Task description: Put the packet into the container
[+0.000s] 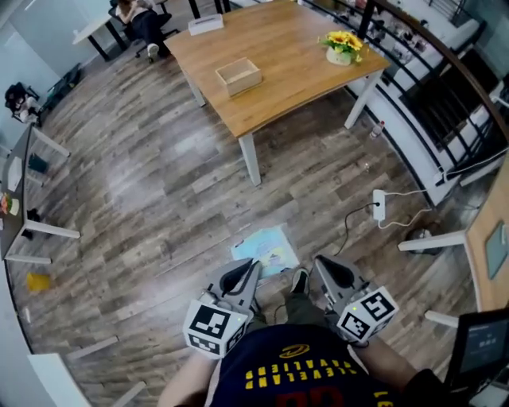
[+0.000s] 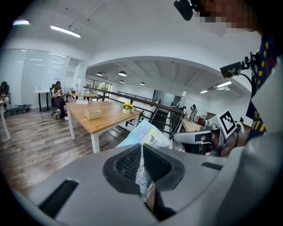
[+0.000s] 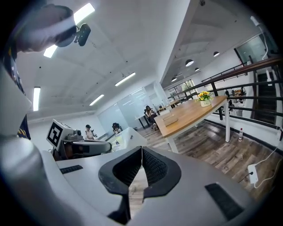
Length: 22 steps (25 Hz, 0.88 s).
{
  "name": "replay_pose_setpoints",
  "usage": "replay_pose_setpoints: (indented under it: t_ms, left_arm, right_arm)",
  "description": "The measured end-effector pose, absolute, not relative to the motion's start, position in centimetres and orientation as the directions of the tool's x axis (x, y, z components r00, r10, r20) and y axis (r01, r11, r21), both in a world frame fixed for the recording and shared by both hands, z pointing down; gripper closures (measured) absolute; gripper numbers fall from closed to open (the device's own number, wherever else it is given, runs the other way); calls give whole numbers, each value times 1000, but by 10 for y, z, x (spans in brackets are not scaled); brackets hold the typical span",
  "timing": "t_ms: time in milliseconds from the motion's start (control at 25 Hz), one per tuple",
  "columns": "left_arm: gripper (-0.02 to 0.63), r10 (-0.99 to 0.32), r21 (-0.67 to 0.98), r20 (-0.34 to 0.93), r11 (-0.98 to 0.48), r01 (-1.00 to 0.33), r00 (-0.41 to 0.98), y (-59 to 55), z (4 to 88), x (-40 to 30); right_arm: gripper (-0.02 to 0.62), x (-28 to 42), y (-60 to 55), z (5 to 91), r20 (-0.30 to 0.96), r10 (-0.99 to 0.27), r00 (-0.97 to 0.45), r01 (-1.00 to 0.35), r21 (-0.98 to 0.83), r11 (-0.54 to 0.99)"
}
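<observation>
A flat pale blue and white packet (image 1: 266, 250) sticks out ahead of my left gripper (image 1: 253, 266), which is shut on its near edge. In the left gripper view the packet (image 2: 146, 134) rises from between the closed jaws of the left gripper (image 2: 142, 148). My right gripper (image 1: 318, 261) is held close beside it, shut with nothing in it; its own view shows the right gripper (image 3: 141, 150) with its jaws together. Both are held near my body above the floor. The container, a small open wooden box (image 1: 238, 76), stands on a wooden table (image 1: 302, 63) some way ahead of me.
A pot of yellow flowers (image 1: 343, 46) stands at the table's right end. A power strip (image 1: 379, 205) with its cable lies on the wood floor to the right. A black railing (image 1: 445, 87) runs along the right side. A person (image 1: 143, 20) sits at a far desk.
</observation>
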<state>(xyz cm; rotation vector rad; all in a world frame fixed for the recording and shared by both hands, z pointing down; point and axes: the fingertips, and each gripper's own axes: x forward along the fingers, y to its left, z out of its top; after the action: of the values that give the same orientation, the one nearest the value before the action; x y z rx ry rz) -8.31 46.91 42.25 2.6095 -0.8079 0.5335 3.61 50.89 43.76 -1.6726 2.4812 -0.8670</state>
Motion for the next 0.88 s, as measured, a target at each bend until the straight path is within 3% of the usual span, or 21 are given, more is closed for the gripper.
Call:
replay_pose_setpoints:
  t_ms: [160,240,400,600,880]
  left_arm:
    - [598,-425,175,463,-817,-550,778,486,425,-130]
    - [598,-411,153,460,-836,-526,787,492,425,-153]
    - [598,-364,139,455,-873,-468,813,500,423,-183]
    - [598,-317,161,437,-893,-420,842,503,416,-197]
    - [598,-296,161,430,-905,-395,853,483,411,-179]
  right_arm:
    - [580,-22,523,422,236,-874,-424,-843,-454,286]
    - [517,-53,526,415,231,-873,-431,-846,-440,301]
    - [460,-105,521,419,285,-843,-456,-850,-422,316]
    - [459,-135,518,421,336,-808,-483,-849,-406,338]
    - [489,-114,496,417,333,-833,-442,-872,-376,313]
